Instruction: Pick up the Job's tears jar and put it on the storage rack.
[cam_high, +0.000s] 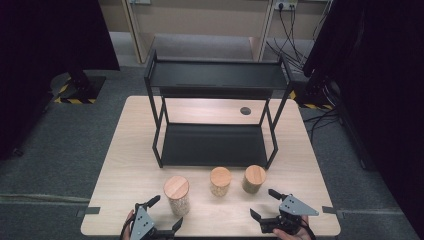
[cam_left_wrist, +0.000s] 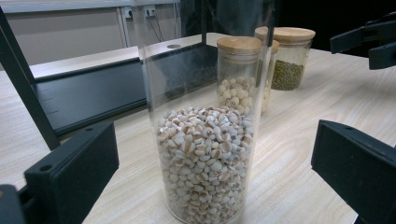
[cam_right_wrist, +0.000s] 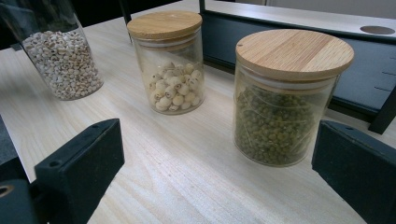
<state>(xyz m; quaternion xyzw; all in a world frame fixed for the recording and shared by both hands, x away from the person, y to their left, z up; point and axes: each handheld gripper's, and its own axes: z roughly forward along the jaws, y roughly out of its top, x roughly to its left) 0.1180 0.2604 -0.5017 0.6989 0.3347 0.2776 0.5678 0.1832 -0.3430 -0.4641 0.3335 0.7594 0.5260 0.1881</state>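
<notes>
1. Left gripper (cam_high: 161, 216): jaws spread wide, nothing between the pads, hovering at the near edge of the table (cam_high: 125, 165) just beside the tall glass jar of pale grain (cam_high: 177, 195).
2. Right gripper (cam_high: 269, 206): jaws likewise wide apart and empty, near the short jar of green beans (cam_high: 254, 179), not touching it.
3. Likely step in hand: closing in on a jar, presumably for lifting onto the black two-tier shelf rack (cam_high: 215, 145) standing behind the row.
4. For the tall jar (cam_left_wrist: 205, 140): best to centre the glass between the two pads, grip at mid-height below the wooden lid, and squeeze gently. Smooth glass slips, and a tall narrow body tips easily.
5. For the green-bean jar (cam_right_wrist: 280, 116): better to slide forward until the wall sits fully between the jaws, keeping clear of the middle jar of white round seeds (cam_right_wrist: 173, 88) standing near it.
6. Worth keeping each lift vertical, with the lid clear of the rack's lower tray edge before moving in.
7. High view: gives the layout, with three jars in a row in front of the rack, wooden lids from above, both grippers at the near edge and well apart from each other.
8. Left gripper view: shows the tall jar about half full of grain, already lined up between the jaws, its lid cut off by the top of the picture.
9. Right gripper view: shows the jars' contents plainly, green beans and white seeds, and the open gap left between the jaws and the glass.
</notes>
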